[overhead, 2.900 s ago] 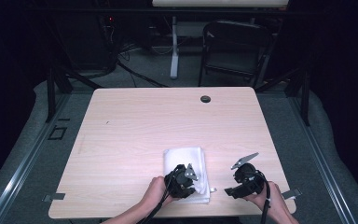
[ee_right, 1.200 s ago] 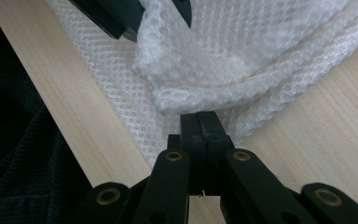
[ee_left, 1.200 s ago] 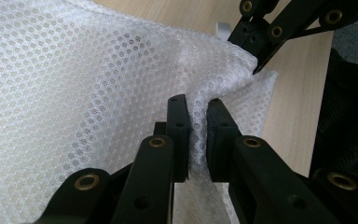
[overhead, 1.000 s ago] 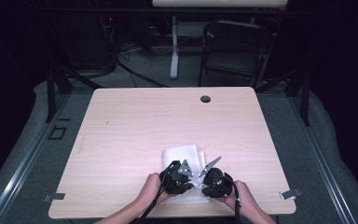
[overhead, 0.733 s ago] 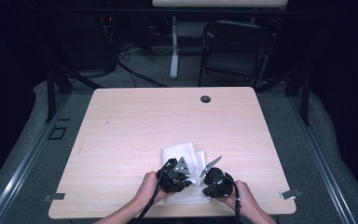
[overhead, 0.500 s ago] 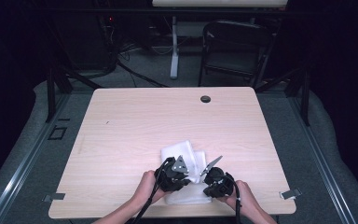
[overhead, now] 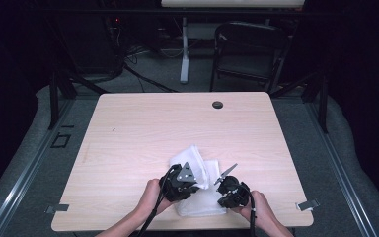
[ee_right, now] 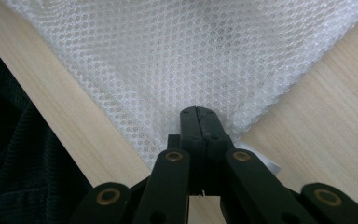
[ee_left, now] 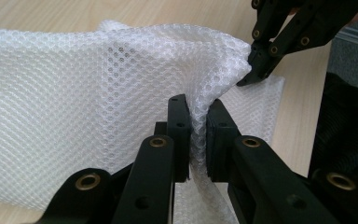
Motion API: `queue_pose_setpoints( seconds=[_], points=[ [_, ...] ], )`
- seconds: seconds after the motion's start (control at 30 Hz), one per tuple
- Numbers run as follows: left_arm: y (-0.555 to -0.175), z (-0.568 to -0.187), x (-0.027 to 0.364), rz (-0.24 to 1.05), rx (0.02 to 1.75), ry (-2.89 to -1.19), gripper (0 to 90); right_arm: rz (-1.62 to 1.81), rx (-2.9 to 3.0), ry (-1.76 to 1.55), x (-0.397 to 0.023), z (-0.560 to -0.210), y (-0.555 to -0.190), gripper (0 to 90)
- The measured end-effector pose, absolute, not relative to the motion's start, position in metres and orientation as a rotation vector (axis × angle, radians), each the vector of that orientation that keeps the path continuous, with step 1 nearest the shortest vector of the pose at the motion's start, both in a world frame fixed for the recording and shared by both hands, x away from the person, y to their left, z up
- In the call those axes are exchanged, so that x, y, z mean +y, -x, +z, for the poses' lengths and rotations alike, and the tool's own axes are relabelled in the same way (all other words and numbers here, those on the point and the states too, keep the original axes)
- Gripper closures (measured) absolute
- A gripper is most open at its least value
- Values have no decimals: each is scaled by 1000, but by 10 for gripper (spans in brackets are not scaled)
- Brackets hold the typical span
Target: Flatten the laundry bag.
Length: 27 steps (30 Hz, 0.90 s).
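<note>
A white mesh cloth point(overhead: 191, 157) lies near the front edge of the wooden table point(overhead: 143, 133). My left gripper point(ee_left: 197, 135) is shut on a raised fold of the mesh cloth point(ee_left: 84, 93), and its upper layer stands lifted off the table. In the high view the left gripper point(overhead: 191, 181) sits over the cloth's left part. My right gripper point(ee_right: 199, 122) is shut on a corner of the mesh cloth point(ee_right: 186, 51), low at the table. The right gripper point(ee_left: 256, 65) pinches that corner just beyond the left jaws and sits at the cloth's right side in the high view point(overhead: 220, 188).
A round cable hole point(overhead: 217, 104) sits near the table's far edge. Beyond the table stand a dark folding chair point(overhead: 249, 49) and a white stand leg point(overhead: 184, 54). A metal clip point(overhead: 306, 205) marks the front right corner. A dark sleeve point(ee_right: 23, 154) lies by the right gripper.
The right gripper came in from the right and closed on the cloth's corner. Over the last second the left gripper has risen, pulling the mesh's upper layer up and to the far left.
</note>
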<state>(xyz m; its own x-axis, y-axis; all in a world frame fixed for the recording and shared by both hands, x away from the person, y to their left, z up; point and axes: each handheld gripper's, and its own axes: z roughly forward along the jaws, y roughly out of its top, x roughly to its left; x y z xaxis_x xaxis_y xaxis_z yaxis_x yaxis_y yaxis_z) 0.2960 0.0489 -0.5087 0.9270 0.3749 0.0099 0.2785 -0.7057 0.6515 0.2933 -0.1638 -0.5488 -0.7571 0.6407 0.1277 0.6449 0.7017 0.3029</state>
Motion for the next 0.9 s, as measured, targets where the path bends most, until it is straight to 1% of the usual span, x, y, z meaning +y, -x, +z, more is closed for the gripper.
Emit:
queue_pose_setpoints(
  seconds=[0.53, 0.9],
  points=[
    [-299, -504, 55, 216, 472, -2368, 829, -489, -2844, 1168, -179, -548, -300, 900],
    [-302, -500, 67, 221, 495, -2347, 832, -487, -2828, 1222, -186, -548, -302, 900]
  ],
)
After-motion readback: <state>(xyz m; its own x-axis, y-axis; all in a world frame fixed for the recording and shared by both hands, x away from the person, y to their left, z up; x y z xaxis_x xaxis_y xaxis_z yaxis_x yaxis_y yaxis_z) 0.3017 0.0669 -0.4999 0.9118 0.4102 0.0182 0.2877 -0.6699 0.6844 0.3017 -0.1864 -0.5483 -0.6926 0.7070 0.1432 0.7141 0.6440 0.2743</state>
